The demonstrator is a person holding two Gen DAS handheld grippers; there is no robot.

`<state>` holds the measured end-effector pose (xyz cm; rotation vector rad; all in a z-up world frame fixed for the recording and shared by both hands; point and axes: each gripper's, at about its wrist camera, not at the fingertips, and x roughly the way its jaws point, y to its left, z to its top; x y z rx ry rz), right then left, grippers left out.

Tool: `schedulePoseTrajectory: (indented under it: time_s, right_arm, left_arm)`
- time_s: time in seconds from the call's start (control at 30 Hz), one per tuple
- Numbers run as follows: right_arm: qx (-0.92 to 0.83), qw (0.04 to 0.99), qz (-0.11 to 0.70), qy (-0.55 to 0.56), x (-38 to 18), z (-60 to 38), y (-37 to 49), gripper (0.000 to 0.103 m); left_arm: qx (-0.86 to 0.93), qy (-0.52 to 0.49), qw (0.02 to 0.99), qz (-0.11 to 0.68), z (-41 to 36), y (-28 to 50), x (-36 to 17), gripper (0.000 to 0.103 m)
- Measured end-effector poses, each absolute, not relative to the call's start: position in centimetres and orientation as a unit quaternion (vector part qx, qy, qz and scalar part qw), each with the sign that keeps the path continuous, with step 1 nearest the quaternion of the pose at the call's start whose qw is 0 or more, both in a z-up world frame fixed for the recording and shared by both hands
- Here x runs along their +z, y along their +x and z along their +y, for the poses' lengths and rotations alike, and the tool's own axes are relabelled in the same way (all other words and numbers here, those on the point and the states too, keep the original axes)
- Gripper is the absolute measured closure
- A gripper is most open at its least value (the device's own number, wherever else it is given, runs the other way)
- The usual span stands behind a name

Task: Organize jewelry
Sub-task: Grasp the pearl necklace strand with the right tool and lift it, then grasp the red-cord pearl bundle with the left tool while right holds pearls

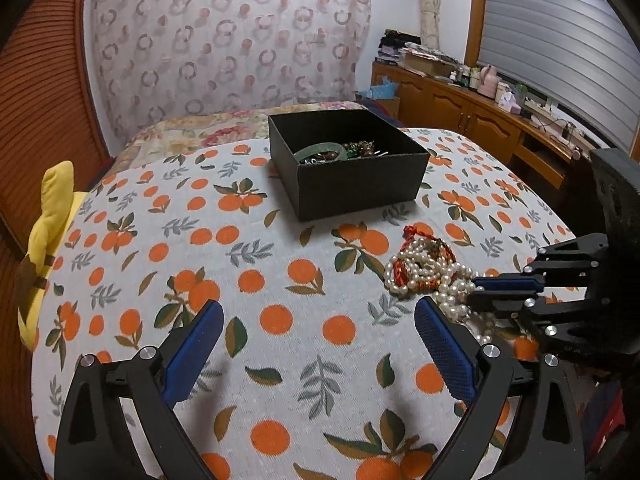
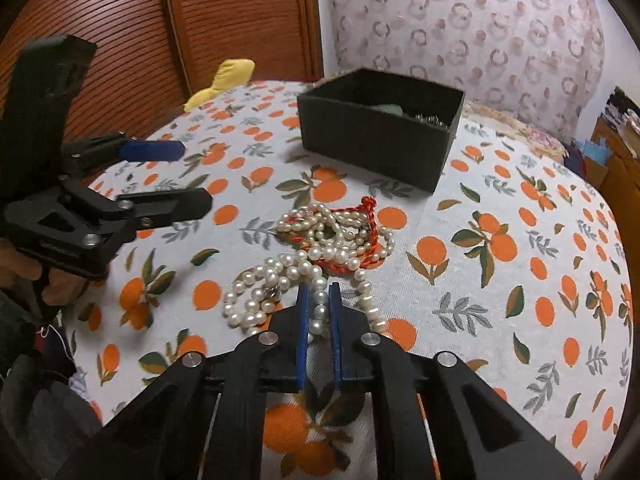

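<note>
**Pearl strand gripped on the desk, box beyond**

Desk (image 1: pixel 120 208): covered by a white cloth printed with oranges and leaves; it carries every item below. Behind it stand a patterned curtain (image 1: pixel 224 40) and, at far right, a wooden cabinet (image 1: pixel 460 116).

Box (image 1: pixel 348 168): black, square, open-topped, standing on the far middle of the desk. Inside lie a green bangle (image 1: pixel 320 150) and dark beads (image 1: pixel 362 148), seen in the left wrist view.

Left gripper (image 1: pixel 318 320): blue pads spread wide, hovering above bare cloth at the near edge, nothing between them. In the right wrist view it appears at left, its jaws likewise apart and clear of the jewelry.

Right gripper (image 2: pixel 319 294): jaws drawn nearly together on a line of pearls that runs between the pads. In the left wrist view it enters from the right, its tips at the right edge of the pile.

Pearls (image 2: pixel 304 264): a tangled heap of white strands lying on the cloth nearer than the box and to its right, well apart from it. The near strands reach into the right gripper.

Red cord (image 2: pixel 362 208): braided, woven through the far part of the pearl heap, one knotted end pointing toward the box.

Yellow cloth (image 1: pixel 48 232): soft, at the far left edge of the desk.
</note>
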<state>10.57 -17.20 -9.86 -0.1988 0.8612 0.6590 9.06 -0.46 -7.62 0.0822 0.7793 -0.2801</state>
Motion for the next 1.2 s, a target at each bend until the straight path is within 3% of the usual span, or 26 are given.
schedulePoseTrajectory:
  time_s: [0.77, 0.8, 0.93, 1.07, 1.13, 1.2]
  right_arm:
    - [0.199, 0.943, 0.263, -0.050, 1.2, -28.3, 8.3, 0.095]
    - [0.199, 0.943, 0.262, -0.052, 1.2, -28.5, 8.4, 0.095]
    - [0.201, 0.940, 0.269, -0.052, 0.5, -28.3, 8.8, 0.095]
    - [0.208, 0.937, 0.276, -0.050, -0.2, -27.6, 9.2, 0.095]
    - [0.211, 0.936, 0.278, -0.050, -0.4, -27.3, 9.2, 0.094]
    - [0.214, 0.935, 0.278, -0.051, -0.5, -27.1, 9.2, 0.094]
  left_arm:
    - [-0.171, 0.052, 0.904, 0.389, -3.8, 9.2, -7.9, 0.010]
    - [-0.176, 0.054, 0.902, 0.390, -4.0, 9.4, -7.9, 0.013]
    - [-0.192, 0.071, 0.893, 0.400, -5.4, 10.1, -8.4, 0.046]
    - [-0.198, 0.094, 0.888, 0.404, -6.6, 10.7, -8.7, 0.059]
    - [-0.198, 0.103, 0.886, 0.407, -6.9, 11.1, -8.9, 0.072]
    - [-0.196, 0.109, 0.884, 0.411, -7.1, 11.4, -9.1, 0.077]
